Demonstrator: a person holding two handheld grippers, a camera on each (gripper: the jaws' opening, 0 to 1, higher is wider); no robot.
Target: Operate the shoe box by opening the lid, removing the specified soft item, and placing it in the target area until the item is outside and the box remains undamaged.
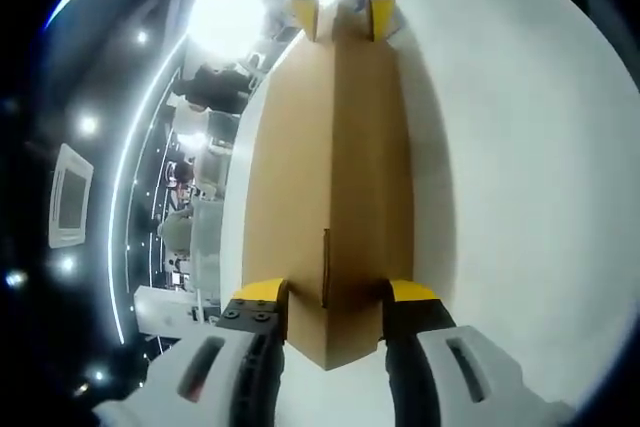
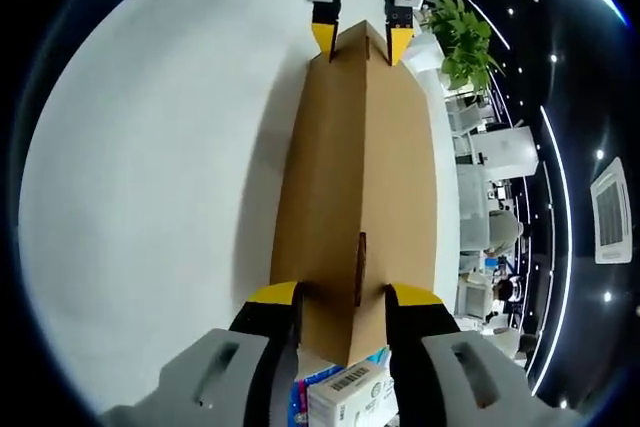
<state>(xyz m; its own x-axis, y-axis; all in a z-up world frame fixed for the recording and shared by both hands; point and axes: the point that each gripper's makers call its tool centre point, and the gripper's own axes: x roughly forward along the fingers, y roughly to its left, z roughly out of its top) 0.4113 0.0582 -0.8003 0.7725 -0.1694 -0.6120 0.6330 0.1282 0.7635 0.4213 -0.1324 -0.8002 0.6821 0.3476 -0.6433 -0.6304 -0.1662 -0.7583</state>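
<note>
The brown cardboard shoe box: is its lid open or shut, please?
Shut: the brown cardboard shoe box shows only closed brown faces, no gap, gripped at both ends.

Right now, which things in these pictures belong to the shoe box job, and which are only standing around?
Belong to the job:
- cardboard shoe box, lid closed
- left gripper, jaws on one end of the box
- right gripper, jaws on the other end
- white table under the box

Only standing around:
- small printed carton near the right gripper
- potted plant behind the table
</note>
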